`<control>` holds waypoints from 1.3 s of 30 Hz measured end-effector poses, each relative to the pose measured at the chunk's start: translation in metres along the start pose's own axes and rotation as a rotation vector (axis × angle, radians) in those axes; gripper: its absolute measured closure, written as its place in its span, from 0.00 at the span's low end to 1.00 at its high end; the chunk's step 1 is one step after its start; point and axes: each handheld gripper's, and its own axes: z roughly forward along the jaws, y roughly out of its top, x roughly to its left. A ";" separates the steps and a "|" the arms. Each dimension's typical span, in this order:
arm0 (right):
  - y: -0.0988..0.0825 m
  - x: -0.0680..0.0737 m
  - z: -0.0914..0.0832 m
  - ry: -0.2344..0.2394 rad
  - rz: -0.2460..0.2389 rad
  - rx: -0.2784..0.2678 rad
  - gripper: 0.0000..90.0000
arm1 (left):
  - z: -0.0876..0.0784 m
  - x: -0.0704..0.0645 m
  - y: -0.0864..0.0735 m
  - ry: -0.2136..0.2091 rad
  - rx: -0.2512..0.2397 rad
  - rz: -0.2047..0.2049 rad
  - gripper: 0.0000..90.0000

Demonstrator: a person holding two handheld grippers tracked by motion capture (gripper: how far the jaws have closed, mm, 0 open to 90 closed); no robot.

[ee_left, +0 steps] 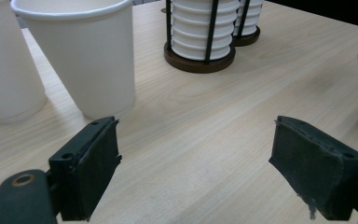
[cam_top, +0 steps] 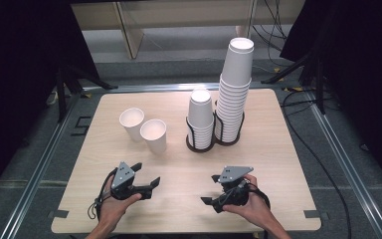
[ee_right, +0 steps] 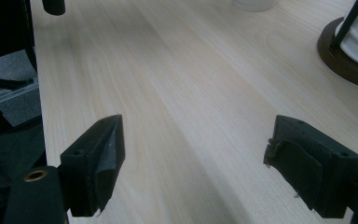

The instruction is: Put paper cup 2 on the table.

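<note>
Two loose white paper cups [cam_top: 132,122] [cam_top: 153,134] stand upright on the left half of the wooden table [cam_top: 268,149]. My left gripper [cam_top: 147,173] hovers low near the front edge, pointing toward them, open and empty. In the left gripper view its jaws [ee_left: 198,163] stand wide apart, with the nearer cup [ee_left: 86,56] just ahead on the left and the other cup [ee_left: 4,65] beside it. My right gripper [cam_top: 209,189] is at the front right, pointing left, also open and empty. Its jaws [ee_right: 196,163] frame bare tabletop.
Two black wire holders stand mid-table. One has a short cup stack [cam_top: 200,117], the other a tall stack [cam_top: 236,84]. The short stack's holder [ee_left: 199,32] shows ahead of the left gripper, and its dark base [ee_right: 349,56] at the right gripper view's edge. Cables lie on the floor at right.
</note>
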 end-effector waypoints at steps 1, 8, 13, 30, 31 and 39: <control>0.000 0.000 0.000 -0.001 0.002 -0.004 0.21 | 0.000 -0.001 0.000 -0.004 -0.009 -0.001 0.16; -0.003 -0.002 -0.004 0.001 0.030 -0.027 0.21 | -0.005 -0.010 -0.002 -0.028 0.005 0.020 0.16; -0.007 0.000 -0.011 -0.003 0.049 -0.048 0.21 | -0.010 -0.015 -0.004 -0.047 0.019 0.037 0.16; -0.019 0.007 -0.025 -0.039 0.076 -0.079 0.17 | -0.018 -0.032 -0.011 -0.116 0.020 0.047 0.16; -0.020 0.007 -0.025 -0.039 0.076 -0.073 0.17 | -0.018 -0.032 -0.011 -0.127 0.016 0.056 0.16; -0.029 0.010 -0.029 -0.047 0.077 -0.058 0.17 | -0.023 -0.041 -0.012 -0.149 0.026 0.069 0.16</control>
